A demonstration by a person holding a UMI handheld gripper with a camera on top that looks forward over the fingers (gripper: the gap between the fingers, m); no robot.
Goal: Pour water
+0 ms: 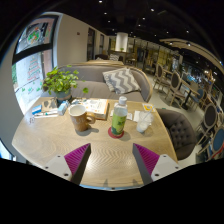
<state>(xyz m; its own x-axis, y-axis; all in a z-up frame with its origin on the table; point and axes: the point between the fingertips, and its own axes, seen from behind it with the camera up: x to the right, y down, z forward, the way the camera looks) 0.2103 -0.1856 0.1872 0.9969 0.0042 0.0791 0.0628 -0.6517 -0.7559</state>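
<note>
Clear bottle [119, 117] upright on red coaster, green label; tan cup [79, 117] upright just left.

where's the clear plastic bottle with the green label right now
In the gripper view, the clear plastic bottle with the green label stands upright on the wooden table, beyond the open gripper, right of the tan paper cup.

Table [100, 150]: pale light-wood top.
Finger pads [76, 156]: magenta.
Bottle [119, 117]: white cap, pale upper body, green lower part; stands on a red coaster [116, 132].
Cup [78, 118], left of bottle: beige.
Plant [60, 80], far left: green leaves.
Cushion [122, 79], far: grey-and-white zigzag pattern.
Chair [181, 128], right: dark grey.
</note>
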